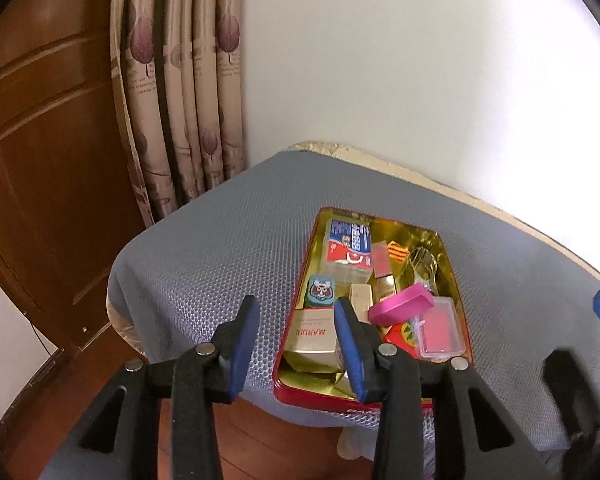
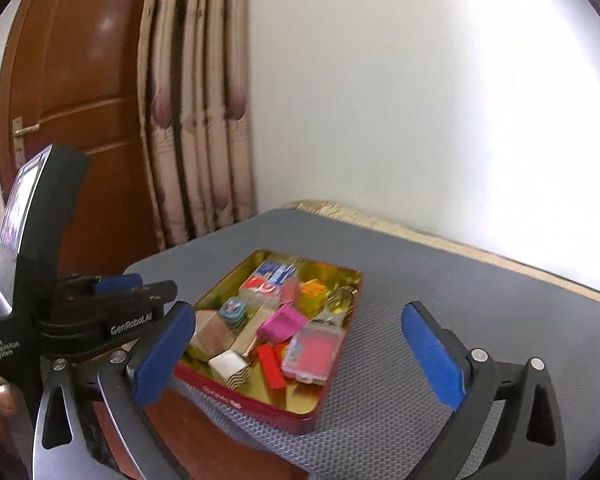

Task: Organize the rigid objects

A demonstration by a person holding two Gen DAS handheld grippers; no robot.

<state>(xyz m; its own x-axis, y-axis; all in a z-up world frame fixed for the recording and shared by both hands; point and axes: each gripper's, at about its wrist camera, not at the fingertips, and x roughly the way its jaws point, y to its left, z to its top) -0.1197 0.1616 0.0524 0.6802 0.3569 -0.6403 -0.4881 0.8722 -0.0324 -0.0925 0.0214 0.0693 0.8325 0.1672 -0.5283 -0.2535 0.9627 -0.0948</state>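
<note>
Red tin [image 2: 260,398] with gold lining, lying open on the grey mesh mat [image 1: 204,240] covering the tabletop, near its front edge. Contents sitting jumbled inside: red-and-blue carton [image 1: 350,246] at the far end, small teal box [image 1: 320,290] by the left wall, beige box marked MARUBI [image 1: 312,338] at the near left, magenta box [image 1: 400,304] resting tilted over the middle, clear case with pink insert [image 1: 440,330] at the near right, metal clippers [image 1: 422,266] at the far right. Left gripper [image 1: 296,344] hovering over the tin's near left corner, jaws partly apart and holding nothing. Right gripper [image 2: 300,354] hanging in front of the tin, jaws standing wide and empty. Patterned curtain [image 1: 188,80] and brown door [image 1: 40,160] standing behind.
</note>
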